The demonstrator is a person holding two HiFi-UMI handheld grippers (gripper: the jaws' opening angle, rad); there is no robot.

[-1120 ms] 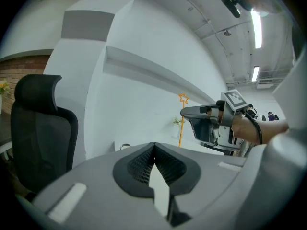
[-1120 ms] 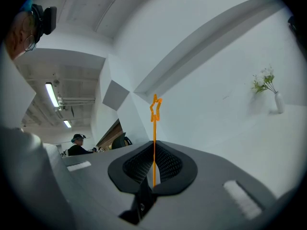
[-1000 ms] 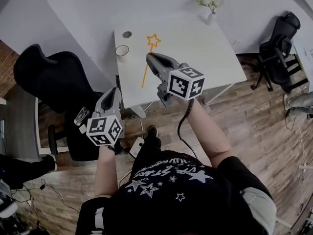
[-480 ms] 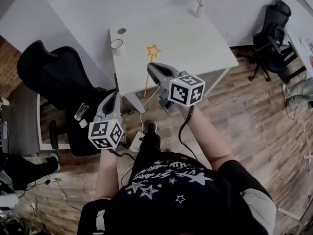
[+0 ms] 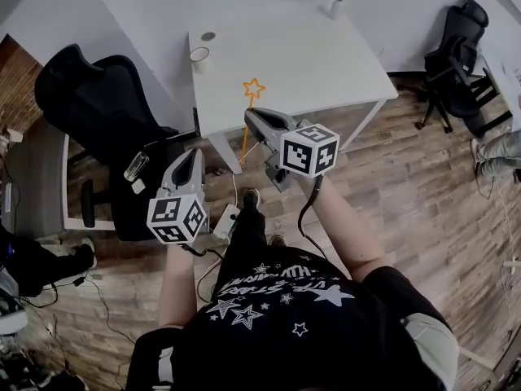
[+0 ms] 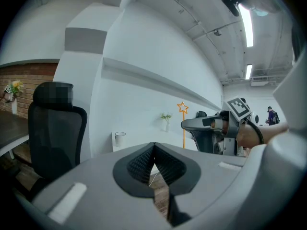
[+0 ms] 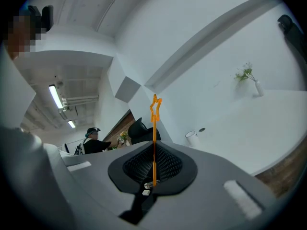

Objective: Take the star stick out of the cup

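Well, thin orange star-topped stick pinched in our right gripper, jaws nearly closed on it, well clear of small white cup on white table (far corner). Our left gripper closed, empty. Risk: slim shaft pivots, slips if we swing.

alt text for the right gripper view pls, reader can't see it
The right gripper is shut on a thin orange star stick, which stands upright between its jaws. Behind it a white table carries a white cup and a small vase of flowers.
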